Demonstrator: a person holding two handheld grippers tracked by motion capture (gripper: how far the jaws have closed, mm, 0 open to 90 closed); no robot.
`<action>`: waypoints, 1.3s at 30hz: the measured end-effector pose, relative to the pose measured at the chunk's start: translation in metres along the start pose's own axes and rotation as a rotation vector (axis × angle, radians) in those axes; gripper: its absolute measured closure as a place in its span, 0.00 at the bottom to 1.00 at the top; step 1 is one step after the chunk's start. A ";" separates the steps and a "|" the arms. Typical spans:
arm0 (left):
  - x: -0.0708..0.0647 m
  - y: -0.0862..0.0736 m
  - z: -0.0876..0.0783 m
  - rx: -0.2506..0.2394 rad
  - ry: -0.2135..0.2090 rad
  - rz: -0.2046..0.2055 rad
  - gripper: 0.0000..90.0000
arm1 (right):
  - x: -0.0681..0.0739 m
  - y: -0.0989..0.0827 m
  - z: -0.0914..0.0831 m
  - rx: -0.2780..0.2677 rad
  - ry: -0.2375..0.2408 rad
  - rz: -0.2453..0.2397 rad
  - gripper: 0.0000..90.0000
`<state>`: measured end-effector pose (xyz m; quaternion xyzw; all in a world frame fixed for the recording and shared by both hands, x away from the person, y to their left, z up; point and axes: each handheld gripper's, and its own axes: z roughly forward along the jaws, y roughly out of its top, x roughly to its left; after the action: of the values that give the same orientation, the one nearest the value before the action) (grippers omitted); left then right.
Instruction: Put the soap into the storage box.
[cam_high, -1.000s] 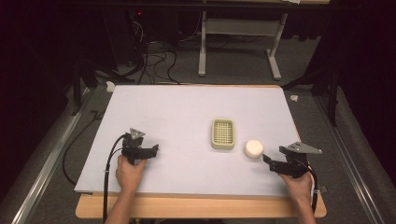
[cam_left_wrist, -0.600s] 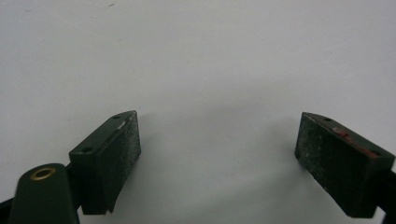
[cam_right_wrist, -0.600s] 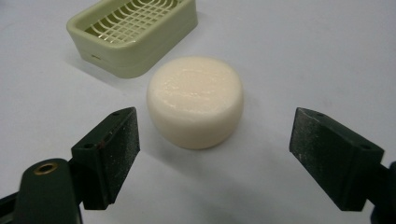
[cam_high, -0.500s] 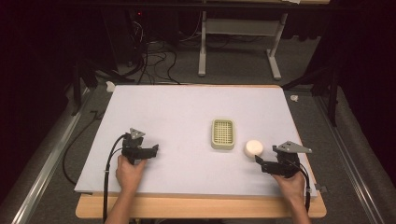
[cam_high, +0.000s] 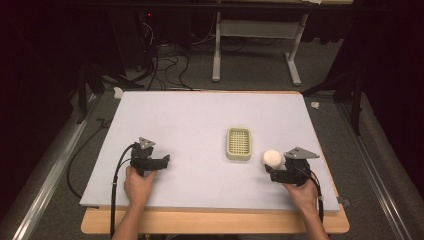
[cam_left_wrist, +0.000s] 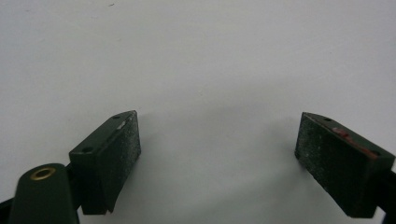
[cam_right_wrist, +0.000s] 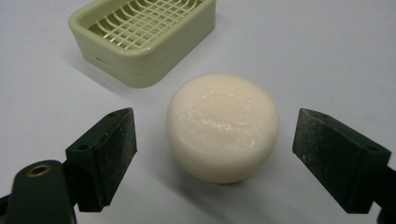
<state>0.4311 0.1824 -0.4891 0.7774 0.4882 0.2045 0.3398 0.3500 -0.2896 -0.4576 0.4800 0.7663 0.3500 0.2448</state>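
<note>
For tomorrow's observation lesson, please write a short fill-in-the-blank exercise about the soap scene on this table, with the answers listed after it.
1. The round soap lies ____ the soap dish, not in it.
2. The right gripper has its jaws ____ on either side of the soap.
3. The left gripper holds ____.
4. The soap dish is ____.

Answers: beside; open; nothing; empty

Both hand-held grippers, left (cam_high: 165, 161) and right (cam_high: 270, 172) (just opening), gape wide.

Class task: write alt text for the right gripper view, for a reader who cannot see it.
A round white soap bar lies on the pale table between the open black jaws of the right gripper, untouched by either. Behind it sits an empty pale green soap dish with a grid floor.
</note>
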 end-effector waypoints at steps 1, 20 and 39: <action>0.000 0.000 0.000 0.000 0.000 0.000 0.16 | 0.000 0.000 0.000 0.000 0.000 0.000 0.16; 0.000 0.000 0.000 0.000 -0.001 0.000 0.16 | 0.000 0.006 0.025 0.053 -0.043 0.009 0.17; 0.000 0.000 0.000 0.000 -0.001 0.000 0.16 | -0.001 0.004 0.035 0.072 -0.030 0.018 0.25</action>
<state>0.4311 0.1825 -0.4891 0.7774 0.4882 0.2042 0.3400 0.3771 -0.2792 -0.4767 0.5005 0.7703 0.3169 0.2358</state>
